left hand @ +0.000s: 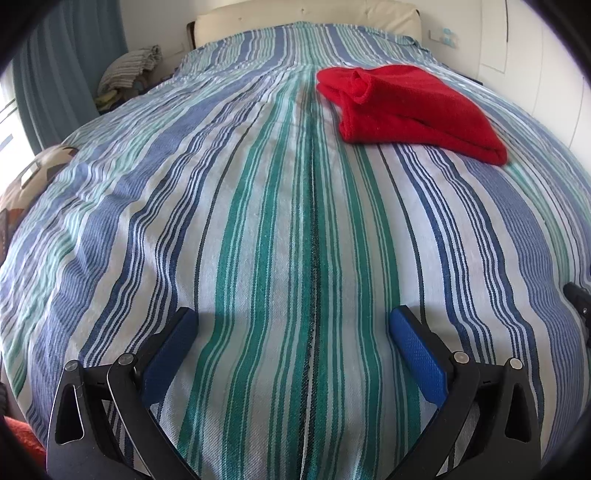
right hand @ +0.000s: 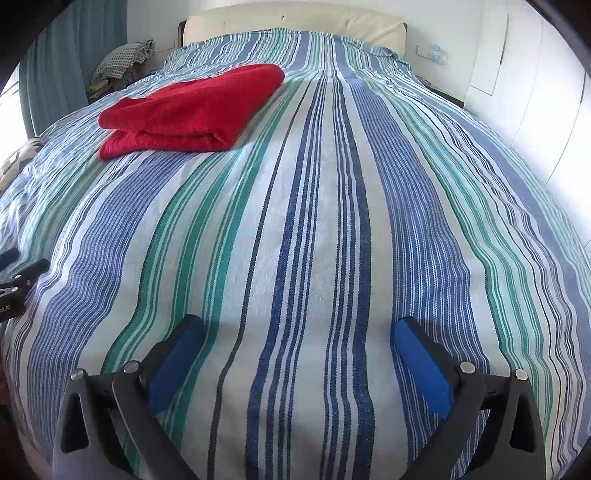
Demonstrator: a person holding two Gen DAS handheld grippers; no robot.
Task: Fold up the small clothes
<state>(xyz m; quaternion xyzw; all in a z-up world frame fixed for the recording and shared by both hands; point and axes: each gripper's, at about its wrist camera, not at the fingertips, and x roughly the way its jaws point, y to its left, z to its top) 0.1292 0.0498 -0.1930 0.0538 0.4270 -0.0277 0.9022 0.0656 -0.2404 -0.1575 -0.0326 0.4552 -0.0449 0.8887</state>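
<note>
A red garment (left hand: 410, 107) lies folded into a thick bundle on the striped bedspread (left hand: 258, 221), far ahead and right in the left wrist view. It also shows in the right wrist view (right hand: 192, 110), far ahead and left. My left gripper (left hand: 291, 325) is open and empty, low over the bedspread, well short of the garment. My right gripper (right hand: 299, 328) is open and empty, also low over the bedspread (right hand: 332, 221). Each gripper's edge shows in the other's view: the right one (left hand: 580, 299), the left one (right hand: 18, 280).
A cream headboard (left hand: 306, 18) stands at the far end of the bed. A pile of patterned cloth (left hand: 129, 70) lies beside the bed at the far left, by a blue curtain (left hand: 66, 55). White cupboard doors (right hand: 535, 92) line the right side.
</note>
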